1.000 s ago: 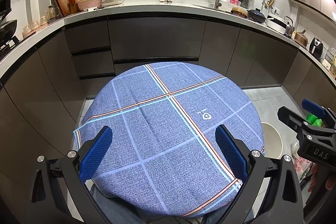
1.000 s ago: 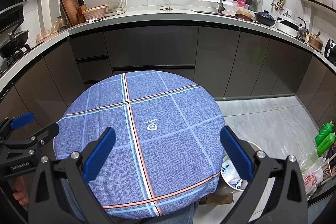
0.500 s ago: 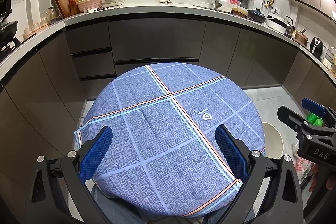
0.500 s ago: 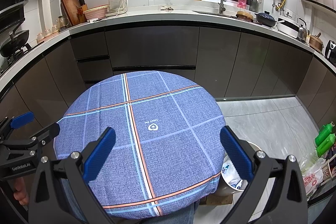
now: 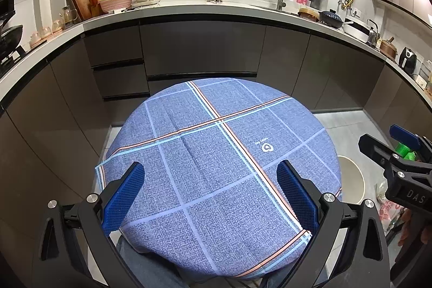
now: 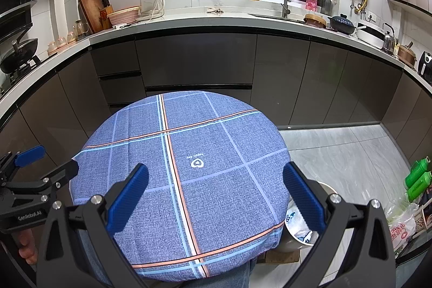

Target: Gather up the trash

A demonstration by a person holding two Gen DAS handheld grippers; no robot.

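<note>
A round table under a blue checked cloth (image 5: 216, 161) (image 6: 183, 174) fills the middle of both views, and I see no trash on it. My left gripper (image 5: 210, 196) hovers open over its near edge with nothing between its blue pads; in the right wrist view the left gripper (image 6: 46, 163) shows at the left edge. My right gripper (image 6: 216, 196) is open and empty too, and it shows at the right in the left wrist view (image 5: 388, 142). A pale bin (image 6: 299, 231) with white and blue wrappers inside stands on the floor at the table's right.
Dark cabinets and a white counter (image 6: 216, 20) curve behind the table, with kitchenware and a sink on top. Green bottles (image 6: 417, 177) and plastic bags (image 6: 399, 226) lie at the right on the grey tiled floor (image 6: 345, 153). The person's jeans show under the table.
</note>
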